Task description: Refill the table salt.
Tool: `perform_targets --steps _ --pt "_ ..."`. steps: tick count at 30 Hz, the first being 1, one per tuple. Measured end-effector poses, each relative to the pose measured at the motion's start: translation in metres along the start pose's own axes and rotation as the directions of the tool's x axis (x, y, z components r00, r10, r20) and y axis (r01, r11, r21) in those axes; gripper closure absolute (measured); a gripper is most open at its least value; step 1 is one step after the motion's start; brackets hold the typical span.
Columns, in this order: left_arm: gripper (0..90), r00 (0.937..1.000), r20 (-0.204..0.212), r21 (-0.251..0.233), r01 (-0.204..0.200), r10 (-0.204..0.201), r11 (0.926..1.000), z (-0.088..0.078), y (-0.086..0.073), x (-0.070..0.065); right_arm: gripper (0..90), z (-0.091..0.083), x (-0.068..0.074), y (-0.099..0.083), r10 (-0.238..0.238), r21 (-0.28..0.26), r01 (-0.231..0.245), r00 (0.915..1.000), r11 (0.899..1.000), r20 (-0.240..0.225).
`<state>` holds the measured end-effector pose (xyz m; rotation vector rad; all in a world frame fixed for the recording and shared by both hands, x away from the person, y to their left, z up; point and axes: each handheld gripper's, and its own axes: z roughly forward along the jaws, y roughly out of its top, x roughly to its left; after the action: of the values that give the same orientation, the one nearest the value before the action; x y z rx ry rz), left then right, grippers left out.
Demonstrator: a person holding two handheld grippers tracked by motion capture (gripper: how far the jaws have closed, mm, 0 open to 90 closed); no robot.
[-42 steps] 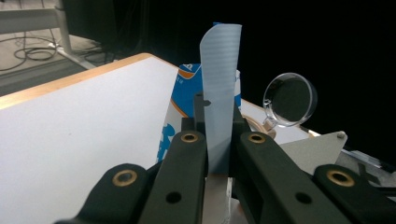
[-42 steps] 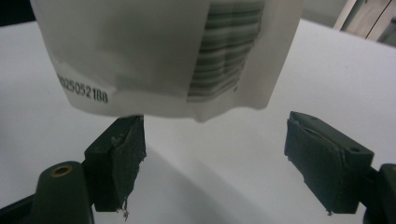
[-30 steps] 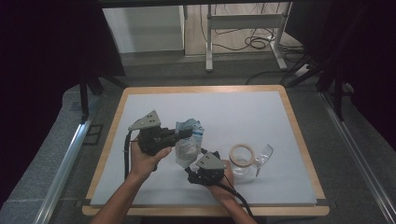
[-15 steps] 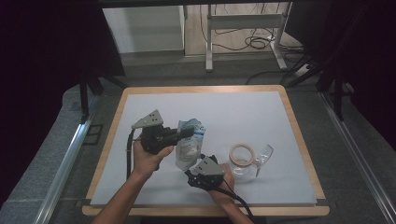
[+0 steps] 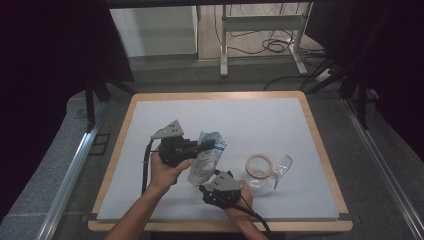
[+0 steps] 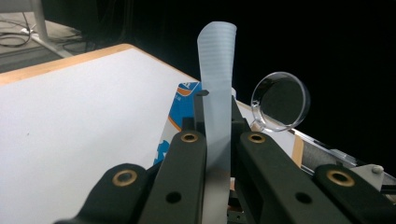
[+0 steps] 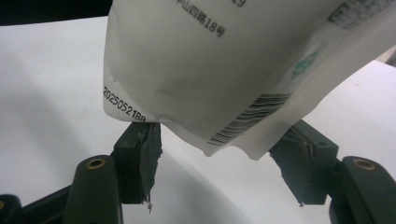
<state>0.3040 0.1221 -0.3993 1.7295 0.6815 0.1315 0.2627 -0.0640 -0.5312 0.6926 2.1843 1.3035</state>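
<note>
A: What has changed since a second ago?

B: The right gripper (image 5: 212, 181) has crept up under the pouch (image 5: 206, 157), and its jaws have just been closing; the pouch's bottom corner (image 7: 224, 147) hangs between the pads, which don't press on it yet.

A: And the left gripper (image 5: 202, 147)?

B: Its jaws are clamped on the pouch's top seal strip (image 6: 215, 93), which stands up past the fingertips. I'd judge that keeps the pouch hanging upright, so the lower end is free for the other gripper to take.

A: Why go for the bottom?

B: Probably to stretch or tip it. The clear cup (image 5: 272, 170) and tape ring (image 5: 259, 165) lie on the table (image 5: 280, 120), off to the right gripper's side.
</note>
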Motion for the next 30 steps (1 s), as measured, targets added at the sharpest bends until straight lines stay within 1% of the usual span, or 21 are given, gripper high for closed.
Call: perform_targets --steps 6,9,12,18,21,22,26,28,30 --pt "90.0 1.0 0.003 0.0 -0.009 0.009 1.0 0.001 0.003 -0.002 36.3 -0.004 -0.001 0.0 0.0 -0.032 -0.001 0.9998 0.999 -0.02" --pt "90.0 0.9999 0.008 0.008 -0.006 0.006 0.9999 0.005 0.003 -0.002 36.3 -0.006 -0.001 -0.002 0.008 -0.033 -0.009 0.9994 0.999 -0.033" --pt "90.0 0.9999 0.016 0.022 -0.006 0.005 0.9997 0.009 0.002 -0.002 36.3 -0.007 0.0 -0.003 0.007 -0.025 -0.007 0.9995 1.0 -0.03" --pt "90.0 0.9993 0.037 0.031 -0.001 -0.001 0.9995 0.018 0.004 -0.004 36.4 -0.011 -0.001 -0.006 0.027 -0.028 -0.028 0.999 0.999 -0.034" --pt "90.0 0.9988 0.049 0.043 0.001 -0.003 0.9991 0.024 0.005 -0.004 36.3 -0.013 -0.002 -0.008 0.037 -0.031 -0.038 0.999 0.999 -0.026" --pt "90.0 0.9987 0.051 0.045 0.001 -0.003 0.999 0.025 0.006 -0.005 36.3 -0.014 -0.002 -0.009 0.048 -0.033 -0.049 0.9984 0.998 -0.028" --pt "90.0 0.9974 0.071 0.058 0.008 -0.012 0.9983 0.031 0.007 -0.005 36.3 -0.019 -0.003 -0.011 0.07 -0.03 -0.071 0.9972 0.997 -0.026" --pt "90.0 0.9972 0.074 0.065 0.007 -0.012 0.9978 0.035 0.007 -0.006 36.3 -0.021 -0.004 -0.012 0.083 -0.027 -0.084 0.9961 0.996 -0.027" --pt "90.0 0.9969 0.079 0.072 0.003 -0.008 0.9974 0.039 0.008 -0.008 36.3 -0.022 -0.004 -0.014 0.086 -0.033 -0.087 0.9961 0.996 -0.023"
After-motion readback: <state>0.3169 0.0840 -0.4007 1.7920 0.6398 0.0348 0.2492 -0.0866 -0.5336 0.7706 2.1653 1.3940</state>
